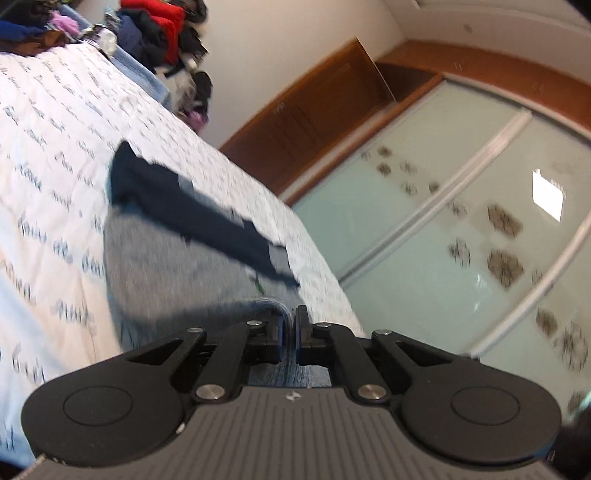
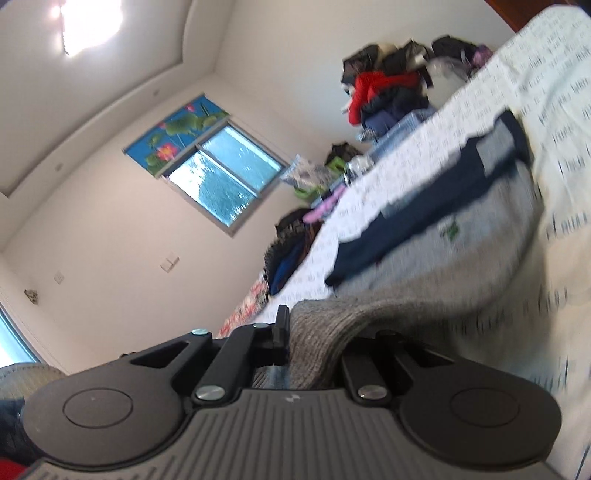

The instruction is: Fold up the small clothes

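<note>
While your left gripper (image 1: 294,325) has its two fingers pressed almost together, a ribbed grey hem of the sweater (image 1: 173,266) is pinched between their blue pads. Your right gripper (image 2: 291,332) likewise clamps the same garment: you can see its left finger (image 2: 282,328) flat against a bunched fold of grey knit, while the other finger is buried under the cloth.

From both grips the sweater runs away from you across the bed (image 1: 55,147). Its body is grey, and a dark navy band with paler grey patches crosses the far end; a small green mark sits on the grey just below that band. The nearer part is lifted off the cover at your grippers, and the far end lies on the white quilt printed with dark script.

Beyond the bed's far edge you have a heap of clothes (image 1: 155,33), red and dark pieces among them. Off to one side stand frosted sliding wardrobe doors (image 1: 461,206) with brown wood above; opposite, a window (image 2: 221,173) under a blue flowered blind.
</note>
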